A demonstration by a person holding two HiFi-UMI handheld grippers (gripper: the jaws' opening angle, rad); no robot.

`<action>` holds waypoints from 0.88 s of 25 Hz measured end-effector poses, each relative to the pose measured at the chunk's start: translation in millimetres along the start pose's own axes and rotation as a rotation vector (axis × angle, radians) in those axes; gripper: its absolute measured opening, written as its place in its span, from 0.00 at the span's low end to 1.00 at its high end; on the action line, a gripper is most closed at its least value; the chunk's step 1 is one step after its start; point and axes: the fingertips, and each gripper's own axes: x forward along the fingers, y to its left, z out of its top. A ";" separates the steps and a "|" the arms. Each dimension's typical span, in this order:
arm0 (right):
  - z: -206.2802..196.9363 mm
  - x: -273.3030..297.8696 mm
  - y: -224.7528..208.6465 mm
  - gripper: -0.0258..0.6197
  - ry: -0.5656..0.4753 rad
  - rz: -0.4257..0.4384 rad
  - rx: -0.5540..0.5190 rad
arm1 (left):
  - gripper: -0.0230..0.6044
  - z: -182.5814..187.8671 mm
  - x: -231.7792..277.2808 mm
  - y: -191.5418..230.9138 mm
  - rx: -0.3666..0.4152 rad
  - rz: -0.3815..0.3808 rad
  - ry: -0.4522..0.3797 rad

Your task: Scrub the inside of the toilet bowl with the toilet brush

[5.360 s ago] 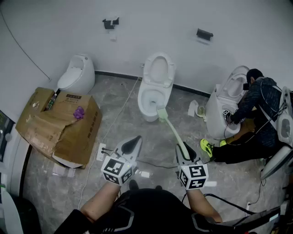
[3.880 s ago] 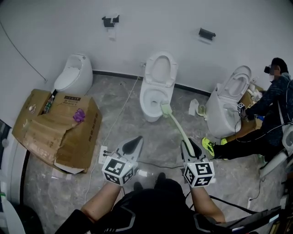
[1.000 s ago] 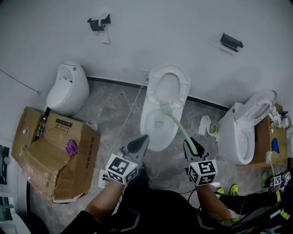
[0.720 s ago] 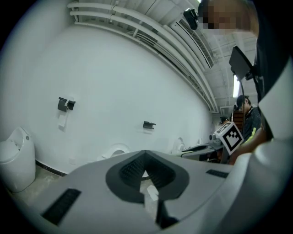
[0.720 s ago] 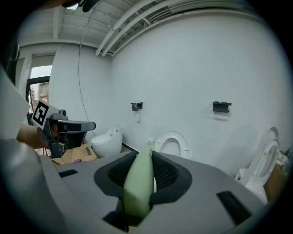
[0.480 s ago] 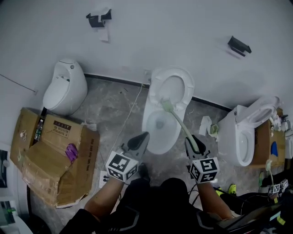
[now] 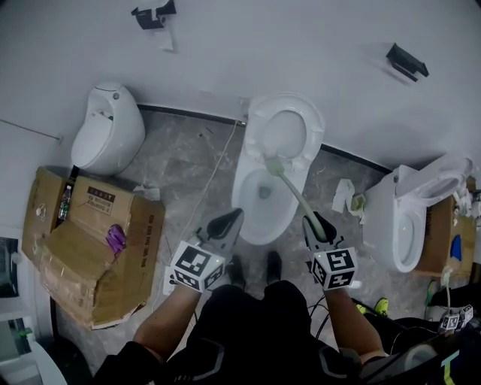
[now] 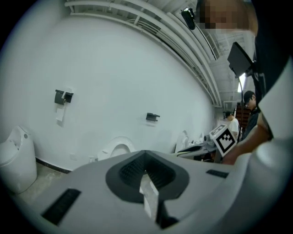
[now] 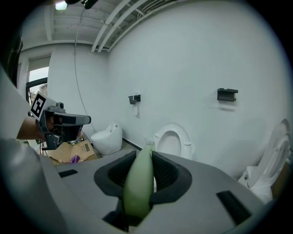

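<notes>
The person has stepped close, so the toilet brush (image 7: 293, 195), gripped tight in the right claw (image 7: 314, 223), now reaches the toilet bowl (image 7: 242, 204), maybe touching it. The left claw (image 7: 224, 222) is closed and empty.

The toilet brush (image 7: 293, 193) is pale green, the toilet bowl (image 7: 254, 233) white.

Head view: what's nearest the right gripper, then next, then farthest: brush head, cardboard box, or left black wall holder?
1. Brush head, straight ahead of the right gripper.
2. Cardboard box, on the floor, far left.
3. Wall holder, up on the wall, top left.
</notes>
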 end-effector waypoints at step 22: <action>-113.1 96.3 -52.3 0.21 0.154 0.099 -0.023 | 0.05 -115.2 72.9 40.0 -0.139 0.124 0.118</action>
